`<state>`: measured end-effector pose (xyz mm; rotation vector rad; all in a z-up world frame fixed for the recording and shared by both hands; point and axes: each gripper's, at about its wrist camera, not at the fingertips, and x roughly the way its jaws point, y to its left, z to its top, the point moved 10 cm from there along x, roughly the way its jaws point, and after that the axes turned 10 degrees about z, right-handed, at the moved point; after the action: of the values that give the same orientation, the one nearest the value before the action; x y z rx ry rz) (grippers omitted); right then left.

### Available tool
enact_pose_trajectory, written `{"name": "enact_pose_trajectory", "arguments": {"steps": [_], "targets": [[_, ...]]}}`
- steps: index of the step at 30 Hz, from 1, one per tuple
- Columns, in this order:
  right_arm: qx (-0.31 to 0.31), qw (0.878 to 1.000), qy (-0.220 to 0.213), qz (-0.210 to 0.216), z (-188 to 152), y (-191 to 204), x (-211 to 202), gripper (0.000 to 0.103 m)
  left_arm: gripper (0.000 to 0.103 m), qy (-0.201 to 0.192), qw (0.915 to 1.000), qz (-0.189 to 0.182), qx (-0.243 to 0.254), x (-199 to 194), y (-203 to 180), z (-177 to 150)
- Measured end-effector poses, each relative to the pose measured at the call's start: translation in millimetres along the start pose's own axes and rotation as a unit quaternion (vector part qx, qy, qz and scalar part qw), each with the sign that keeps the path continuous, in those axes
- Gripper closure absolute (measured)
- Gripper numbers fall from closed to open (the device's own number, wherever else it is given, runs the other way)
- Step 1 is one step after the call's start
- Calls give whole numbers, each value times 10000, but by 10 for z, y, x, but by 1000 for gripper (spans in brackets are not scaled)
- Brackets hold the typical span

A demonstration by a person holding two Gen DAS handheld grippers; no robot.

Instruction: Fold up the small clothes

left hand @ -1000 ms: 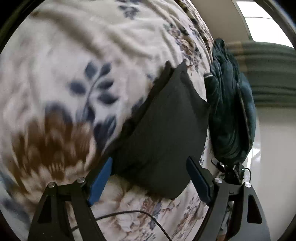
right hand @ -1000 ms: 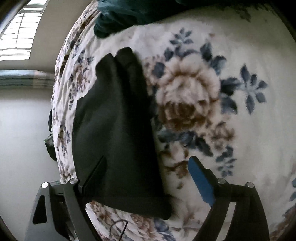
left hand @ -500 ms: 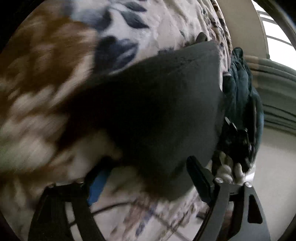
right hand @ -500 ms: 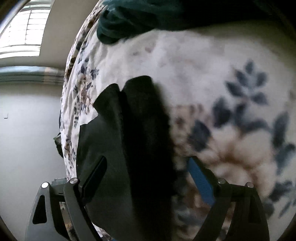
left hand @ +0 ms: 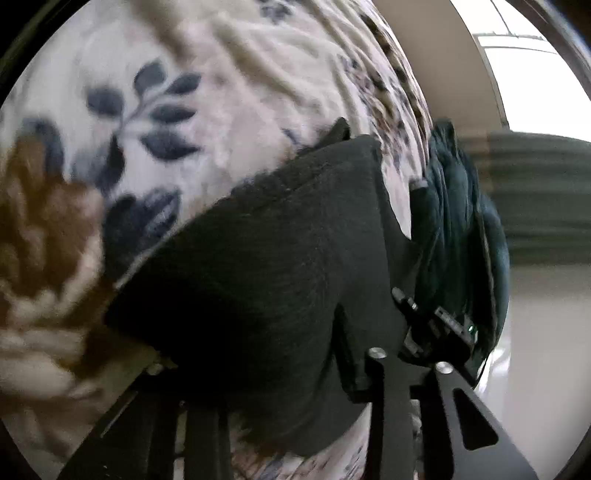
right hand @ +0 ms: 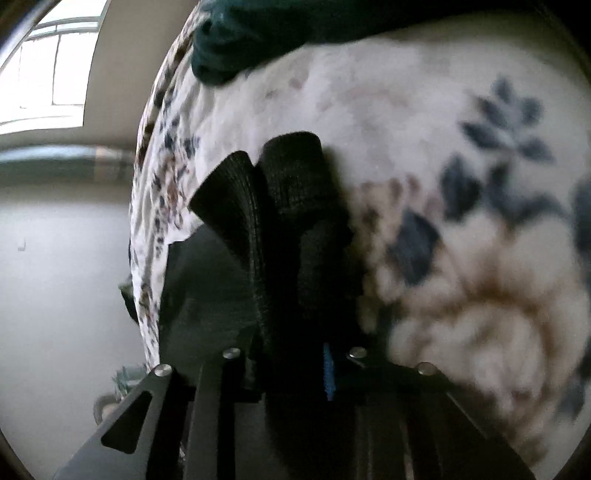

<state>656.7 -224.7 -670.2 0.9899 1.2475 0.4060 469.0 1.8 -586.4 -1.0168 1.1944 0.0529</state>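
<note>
A small black garment (left hand: pixel 280 266) lies on a floral blanket (left hand: pixel 184 110). In the left wrist view my left gripper (left hand: pixel 258 373) is closed on its near edge; the cloth bunches between the jaws and hides the left finger. In the right wrist view the same black garment (right hand: pixel 280 229) stands up in folds, its ribbed band (right hand: pixel 229 192) lifted. My right gripper (right hand: pixel 291 369) is shut on its near end, with only a sliver of the blue pad (right hand: pixel 327 373) showing.
A dark teal garment (left hand: pixel 461 229) is heaped at the blanket's far edge, also seen in the right wrist view (right hand: pixel 258 33). The bed edge drops off to a pale floor (right hand: pixel 62 295). A window (left hand: pixel 535 85) lies beyond.
Both grippers moved forward onto the black garment and went from open to closed on it. The cloth is now bunched and lifted at the gripped edges.
</note>
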Motion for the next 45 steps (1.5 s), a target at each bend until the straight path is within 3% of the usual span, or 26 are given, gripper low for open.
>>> {"name": "enact_pose_trajectory", "arguments": {"steps": [4,9,12,13,14,17,19,21,24,25,26,30,34,36,38,39,41,42,43,44,45], "targets": [[274,9988,-368,169,-319,91,-231,83,78,138,9981,172,567,-191,-35,193],[1131,9907,-657,372,-1123,19,-447,85,77,330,9910,321,1260,-193,45,877],[1553,9846,-551,581,-1543,7,-363,83,56,711,9861,420,1443,-15,247,1013],[1533,9852,-513,564,-1605,-1,-348,77,43,782,9877,430,1284,1,369,1005],[1466,9870,-509,424,-1618,-36,-362,63,39,776,9903,340,1103,-23,455,973],[1505,9855,-760,207,-1491,-227,-507,37,37,862,9932,53,776,-120,604,736],[1473,9837,-1001,253,-1327,-329,-578,29,36,848,9940,-41,694,-127,642,491],[1496,9833,-863,575,-1161,-396,-447,29,36,697,9947,-26,759,-81,597,354],[1260,9883,-579,641,-1049,-420,-202,33,38,137,9943,286,1013,2,454,293],[1068,9910,-615,523,-1030,-385,-154,73,54,33,9933,284,1120,-7,386,287],[987,9926,-541,457,-1060,-356,-98,84,68,35,9922,249,1218,-54,357,287],[1256,9872,-869,452,-1247,-211,-209,85,77,317,9895,93,1406,-238,301,456],[1549,9821,-950,505,-1652,109,-199,85,77,606,9770,300,2022,-268,176,760],[1810,9784,-880,478,-1983,194,-132,85,71,875,9644,590,2426,-189,232,929],[1891,9785,-729,389,-2224,228,0,80,51,1037,9555,974,2584,-148,361,1019],[1839,9811,-555,217,-2315,214,72,78,49,1040,9540,1083,2596,-173,410,1026],[1709,9847,-216,-275,-2393,124,134,69,49,903,9574,1121,2502,-322,447,1016],[1725,9844,-147,-320,-2391,106,110,64,48,682,9587,1265,2454,-479,495,984],[1734,9839,-95,-425,-2399,68,35,58,47,480,9574,1493,2424,-608,554,954],[1710,9836,-67,-579,-2402,26,-41,54,38,338,9553,1675,2411,-707,616,929],[1651,9834,-82,-746,-2376,-11,-145,53,34,32,9474,2079,2431,-880,741,857]]}}
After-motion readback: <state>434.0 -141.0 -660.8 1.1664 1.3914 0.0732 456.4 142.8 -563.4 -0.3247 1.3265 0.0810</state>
